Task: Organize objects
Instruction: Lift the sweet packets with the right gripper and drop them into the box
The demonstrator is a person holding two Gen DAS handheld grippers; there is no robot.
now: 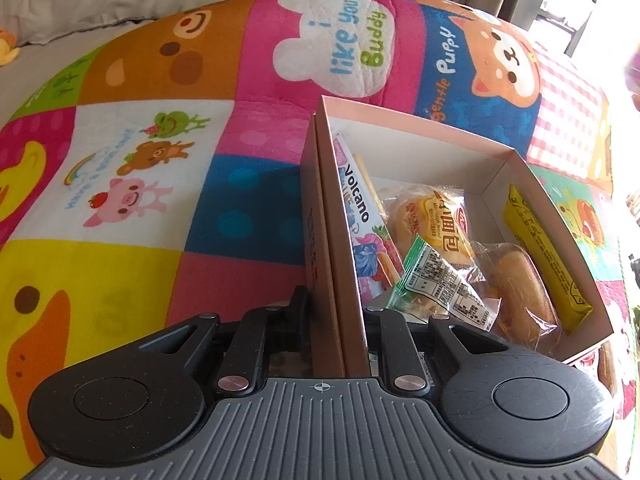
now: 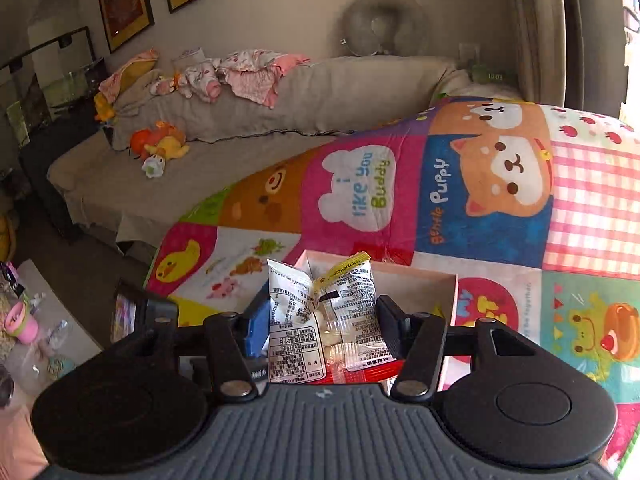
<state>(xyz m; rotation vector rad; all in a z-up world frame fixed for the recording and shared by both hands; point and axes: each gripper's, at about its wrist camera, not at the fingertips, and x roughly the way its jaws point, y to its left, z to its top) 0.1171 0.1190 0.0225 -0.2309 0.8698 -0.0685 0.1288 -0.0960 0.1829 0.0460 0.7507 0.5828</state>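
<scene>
Indoors, on a bright patchwork cartoon blanket (image 1: 160, 152) spread beside a beige sofa (image 2: 240, 120). Left wrist view, from left to right: blanket squares with a duck, a pig, a bear cub and a frog; then the left gripper (image 1: 335, 312), clenched on the near side wall of a pink cardboard box (image 1: 340, 240), one finger outside the wall, one inside. Inside that box, left to right: a tall "Volcano" snack carton (image 1: 360, 216) leaning against the gripped wall, a green-edged packet (image 1: 436, 284) lying on a wrapped yellow bread roll (image 1: 424, 220), a clear-wrapped brown bun (image 1: 520, 292), and a long yellow packet (image 1: 544, 256) propped along the far right wall. Right wrist view, from left to right: floor clutter with a pink cup (image 2: 20, 320), soft toys (image 2: 160, 148) and pink clothes (image 2: 248, 76) on the sofa, framed pictures (image 2: 124, 0) on the wall above, a grey neck pillow (image 2: 384, 24) on the sofa back. Centre of view: the right gripper (image 2: 320, 320), grasping a crumpled white snack packet (image 2: 320, 312) with black print and a yellow strip on top, pale round pieces visible through its clear window. Directly behind and below that packet, the same pink box, open, resting on the blanket. Further right, blanket panels with a puppy and a frog.
</scene>
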